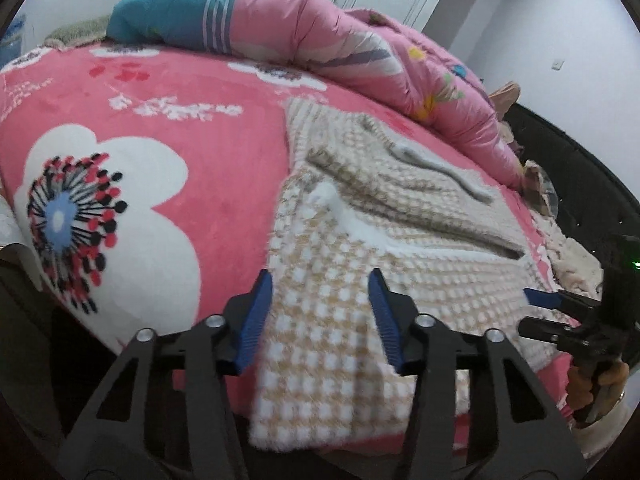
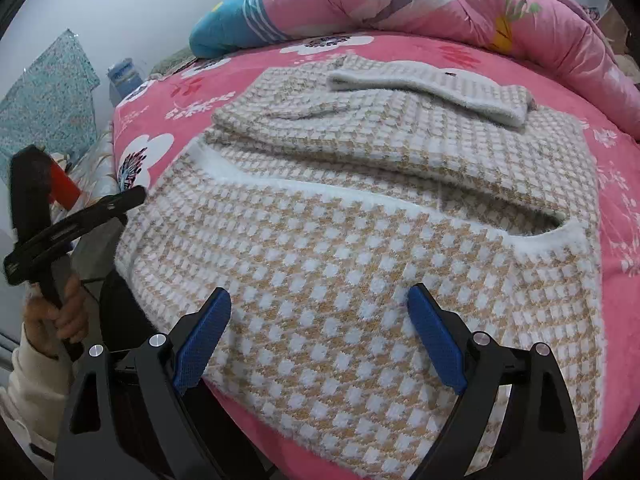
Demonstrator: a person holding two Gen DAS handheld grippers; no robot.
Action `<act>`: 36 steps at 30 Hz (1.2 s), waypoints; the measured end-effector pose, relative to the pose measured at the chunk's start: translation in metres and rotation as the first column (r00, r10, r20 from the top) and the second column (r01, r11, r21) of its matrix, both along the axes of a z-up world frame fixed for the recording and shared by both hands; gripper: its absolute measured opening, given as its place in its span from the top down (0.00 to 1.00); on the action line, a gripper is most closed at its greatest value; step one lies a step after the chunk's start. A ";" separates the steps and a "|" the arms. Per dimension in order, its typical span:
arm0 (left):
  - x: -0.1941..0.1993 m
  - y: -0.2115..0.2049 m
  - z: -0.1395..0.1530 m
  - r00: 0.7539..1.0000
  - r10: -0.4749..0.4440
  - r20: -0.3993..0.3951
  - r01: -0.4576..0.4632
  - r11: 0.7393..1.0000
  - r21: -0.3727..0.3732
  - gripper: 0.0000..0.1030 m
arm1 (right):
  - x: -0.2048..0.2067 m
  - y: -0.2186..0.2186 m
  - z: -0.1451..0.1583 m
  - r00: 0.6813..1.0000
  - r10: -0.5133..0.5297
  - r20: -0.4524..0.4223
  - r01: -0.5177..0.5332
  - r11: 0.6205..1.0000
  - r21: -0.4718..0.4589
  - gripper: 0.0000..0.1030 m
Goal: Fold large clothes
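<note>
A beige-and-white checked knit sweater (image 2: 340, 248) lies on the pink flowered bed cover (image 1: 208, 168), its upper part and a sleeve (image 2: 432, 88) folded over the body. Its near edge hangs over the bed's front edge. In the left wrist view my left gripper (image 1: 320, 284) is open low over the sweater's (image 1: 332, 320) left near corner; the cloth lies between the blue pads without being pinched. In the right wrist view my right gripper (image 2: 318, 300) stands wide open above the near part of the sweater, holding nothing. It also shows at the right edge of the left wrist view.
A bunched pink quilt (image 1: 360, 52) and a blue pillow (image 1: 168, 12) lie along the far side of the bed. A dark bed frame (image 1: 568, 168) curves at the right. A person's hand (image 2: 60, 316) grips the left tool's handle. More cloth (image 1: 572, 256) lies off the right edge.
</note>
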State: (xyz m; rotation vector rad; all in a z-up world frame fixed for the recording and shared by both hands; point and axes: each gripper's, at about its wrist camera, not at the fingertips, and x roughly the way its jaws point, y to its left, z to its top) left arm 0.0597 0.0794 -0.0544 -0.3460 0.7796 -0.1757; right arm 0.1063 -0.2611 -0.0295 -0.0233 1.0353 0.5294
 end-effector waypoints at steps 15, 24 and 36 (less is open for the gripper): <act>0.021 0.000 -0.003 0.991 -0.133 0.003 0.132 0.985 -0.110 0.63 | 0.005 0.005 -0.005 1.000 0.000 -0.006 0.000 0.999 -0.047 0.15; 0.052 0.007 0.004 0.993 -0.114 0.001 0.114 0.993 -0.023 0.59 | 0.006 0.006 -0.007 1.000 0.007 -0.008 -0.007 0.998 -0.055 0.15; 0.077 0.011 -0.010 0.973 -0.220 -0.065 0.210 0.969 -0.131 0.60 | 0.005 0.004 -0.008 1.000 0.007 -0.006 -0.007 0.999 -0.044 0.15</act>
